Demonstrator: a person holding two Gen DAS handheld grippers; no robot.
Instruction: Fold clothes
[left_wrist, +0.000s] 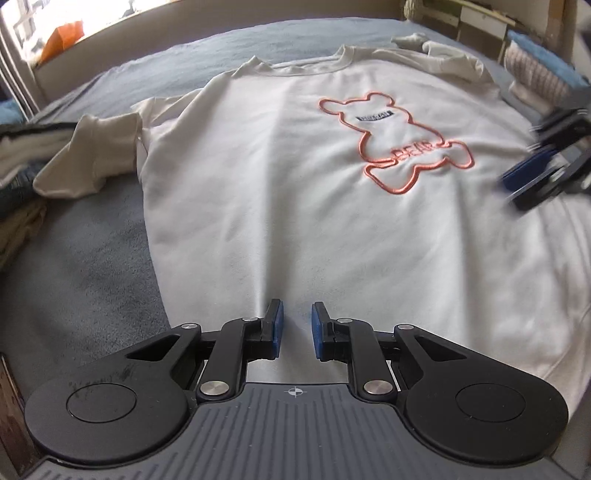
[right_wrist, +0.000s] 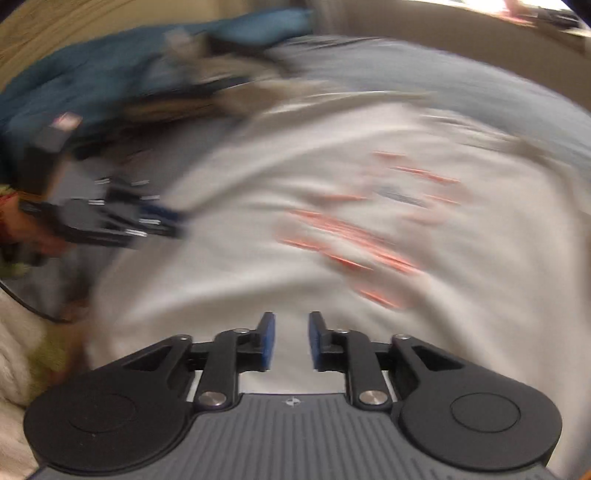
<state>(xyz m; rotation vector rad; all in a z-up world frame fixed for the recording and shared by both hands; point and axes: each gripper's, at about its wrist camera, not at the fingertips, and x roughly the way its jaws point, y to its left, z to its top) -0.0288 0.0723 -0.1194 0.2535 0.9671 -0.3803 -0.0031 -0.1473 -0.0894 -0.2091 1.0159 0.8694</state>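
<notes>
Grey-blue bedding (left_wrist: 92, 258) fills most of what I see, running from the lower left of the left wrist frame up to the pale bed frame (left_wrist: 147, 26) along the top. Spread flat on it, front up, lies the white sweatshirt (left_wrist: 277, 192); it takes the centre and right of the frame, collar toward the top, hem nearest me. Its left-of-frame sleeve (left_wrist: 92, 158) is bent back beside the body. On the chest I see an orange bear outline (left_wrist: 399, 144) with lettering inside. A heap of other clothes (left_wrist: 18, 173) sits at the left edge.

My left gripper (left_wrist: 297, 326) hangs over the lower part of the sweatshirt, blue pads (left_wrist: 277, 328) apart with a narrow gap and only cloth below, nothing pinched. My right gripper (right_wrist: 291, 341) shows the same: pads parted, nothing between them, above the white fabric. Its view is heavily blurred. From the left camera it appears smeared at the right edge, over the sweatshirt's side.
</notes>
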